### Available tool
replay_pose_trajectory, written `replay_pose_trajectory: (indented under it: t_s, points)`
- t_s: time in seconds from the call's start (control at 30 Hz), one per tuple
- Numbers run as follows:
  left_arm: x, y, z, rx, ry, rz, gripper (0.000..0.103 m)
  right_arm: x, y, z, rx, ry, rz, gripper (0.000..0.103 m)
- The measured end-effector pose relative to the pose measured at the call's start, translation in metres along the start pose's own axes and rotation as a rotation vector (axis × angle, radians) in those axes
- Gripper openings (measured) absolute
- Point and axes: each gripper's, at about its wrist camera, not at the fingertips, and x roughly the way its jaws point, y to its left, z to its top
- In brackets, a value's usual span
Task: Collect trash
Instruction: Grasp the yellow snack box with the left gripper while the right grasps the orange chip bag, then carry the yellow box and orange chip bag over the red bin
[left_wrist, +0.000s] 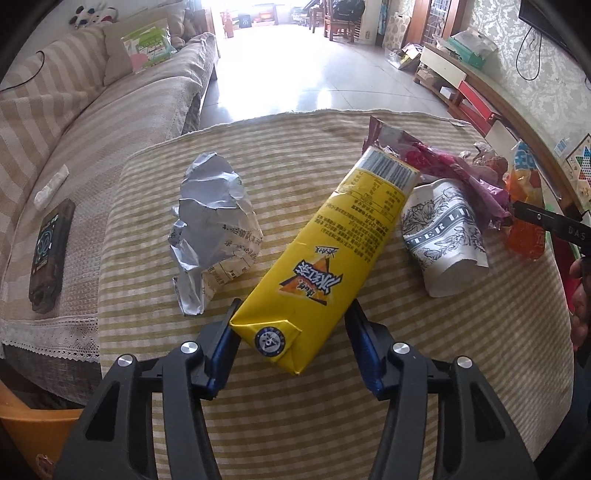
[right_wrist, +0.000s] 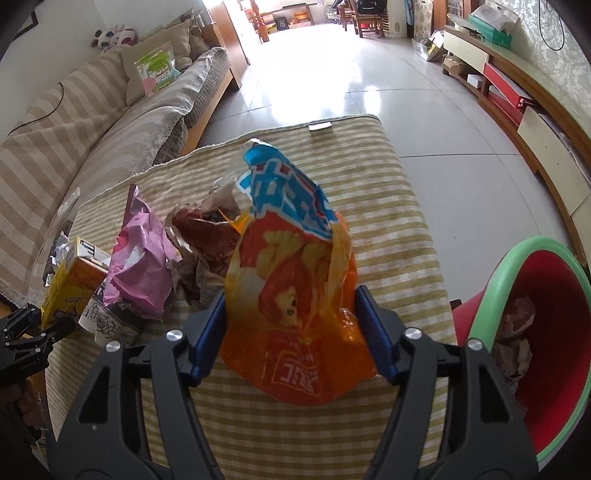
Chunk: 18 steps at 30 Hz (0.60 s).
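Left wrist view showed the left gripper (left_wrist: 291, 317) clamped on the near end of a yellow carton (left_wrist: 325, 254) lying on the striped cloth (left_wrist: 295, 424), while the right gripper (right_wrist: 290, 306) pinched an orange snack bag (right_wrist: 295, 295) beside a red bin (right_wrist: 546, 332).

Bare striped cloth (left_wrist: 295, 424) lies open at six o'clock. Crumpled paper (left_wrist: 214, 229) blocks at ten, paper cup (left_wrist: 443, 240) and wrappers (left_wrist: 443, 162) at two
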Motion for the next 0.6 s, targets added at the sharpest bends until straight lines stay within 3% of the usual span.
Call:
replay_pose_trajectory:
  t_s: [0.6]
  points:
    - [-0.049,-0.017,-0.033,-0.013,-0.091,-0.022,0.044,-0.055,0.019,-0.018,-0.059,-0.056,0.014,0.06]
